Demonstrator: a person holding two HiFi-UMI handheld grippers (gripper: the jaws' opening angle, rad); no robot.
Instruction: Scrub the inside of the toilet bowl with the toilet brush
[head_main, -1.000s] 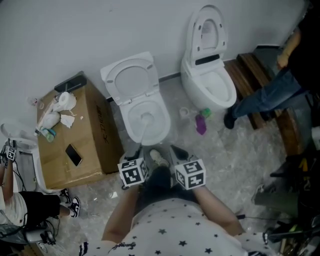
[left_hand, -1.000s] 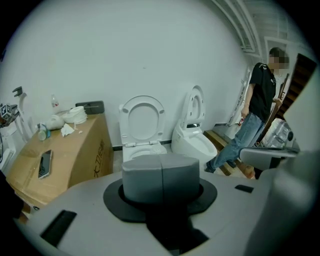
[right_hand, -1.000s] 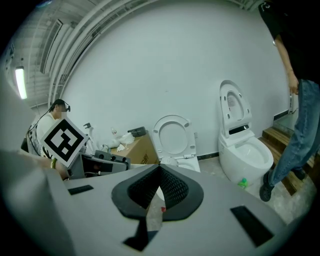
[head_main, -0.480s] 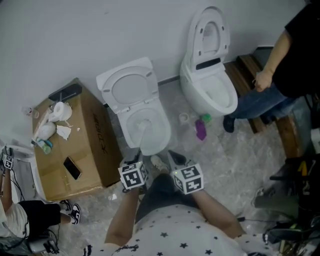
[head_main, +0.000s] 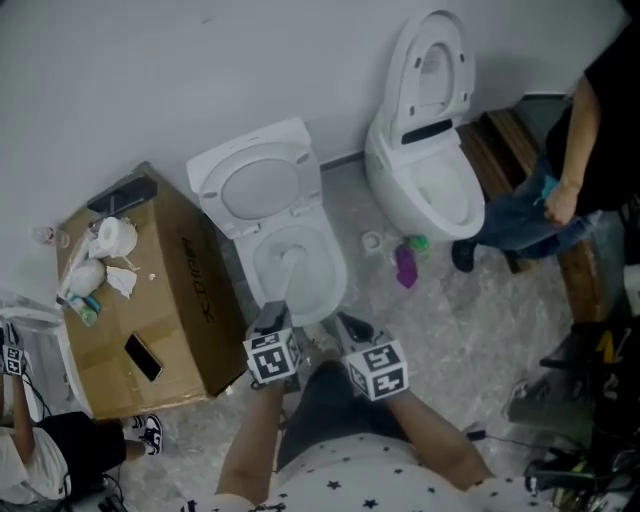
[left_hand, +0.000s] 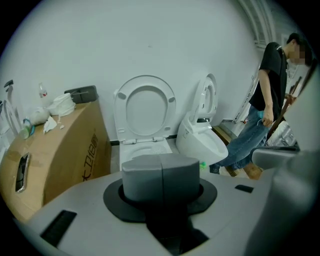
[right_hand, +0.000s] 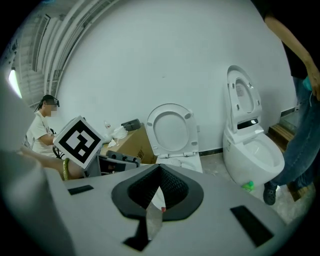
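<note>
Item: toilet brush (head_main: 289, 272), one, entered as in use. We found its head down inside the toilet bowl (head_main: 338, 270), resting toward the back of the basin, with its pale handle rising out over the bowl's front rim to the left gripper (head_main: 272, 318). In the left gripper view that gripper's grey pads were pressed together along a single seam. The handle itself did not show there, so we judged from the head view that they were clamped on its upper end. The right gripper (head_main: 352, 328) hung just off the bowl's front rim, beside the left one. Its ribbed pads met at the far tips, a thin wedge of gap ran back toward the camera, and we saw nothing in them. Handling, by our estimate: light; handle stiff, smooth and probably slippery when wet; head soft and springy. It is best gripped high on the handle, well clear of the bristles. Also entered: lid (head_main: 258, 185) raised behind the bowl, cardboard box (head_main: 190, 290) against the bowl's left side carrying a phone (head_main: 142, 357), second toilet (head_main: 400, 215) to the bowl's right, and a purple bottle (head_main: 405, 266) between the two.
</note>
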